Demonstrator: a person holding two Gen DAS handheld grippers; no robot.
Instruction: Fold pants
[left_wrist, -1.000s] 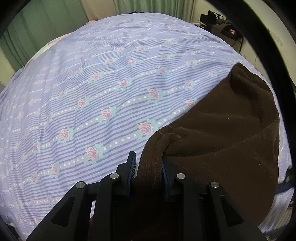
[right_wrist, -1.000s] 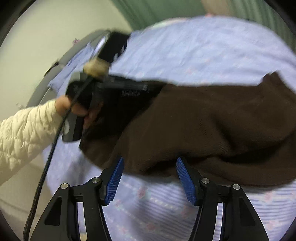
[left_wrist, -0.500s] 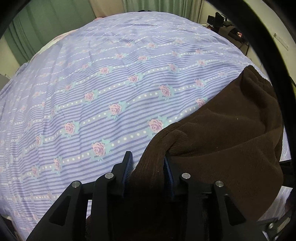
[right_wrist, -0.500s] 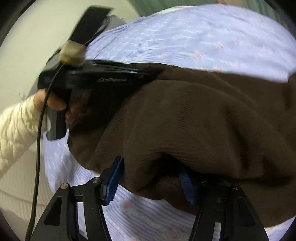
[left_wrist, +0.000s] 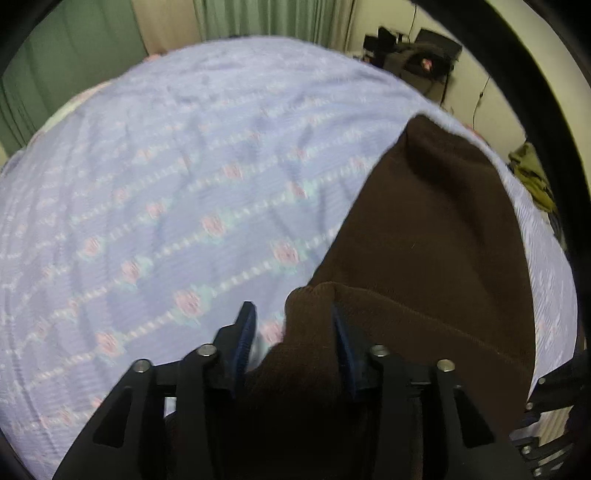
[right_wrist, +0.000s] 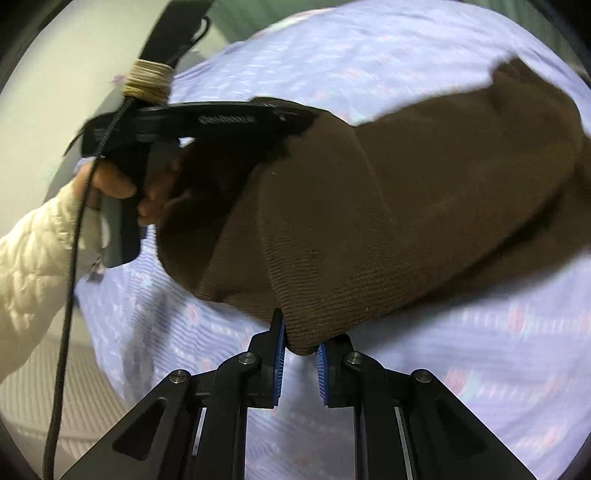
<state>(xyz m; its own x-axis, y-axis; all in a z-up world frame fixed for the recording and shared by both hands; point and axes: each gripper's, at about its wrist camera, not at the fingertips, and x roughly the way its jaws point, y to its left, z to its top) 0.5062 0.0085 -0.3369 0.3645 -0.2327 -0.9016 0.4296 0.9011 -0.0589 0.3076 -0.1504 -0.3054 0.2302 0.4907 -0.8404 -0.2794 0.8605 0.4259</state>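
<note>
Both grippers (left_wrist: 291, 321) (right_wrist: 300, 341) on brown pants (right_wrist: 388, 221)

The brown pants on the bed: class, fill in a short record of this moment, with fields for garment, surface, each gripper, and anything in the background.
garment: brown pants, bunched and partly lifted, ribbed fabric
surface: bedspread, lilac with rose stripes
left gripper: fabric lies between its jaws, a gap shows beside one pad; grip uncertain
right gripper: shut on a lower edge of the pants
left hand: holds the left gripper, cream quilted sleeve
background: green curtains; dark equipment by the wall
</note>
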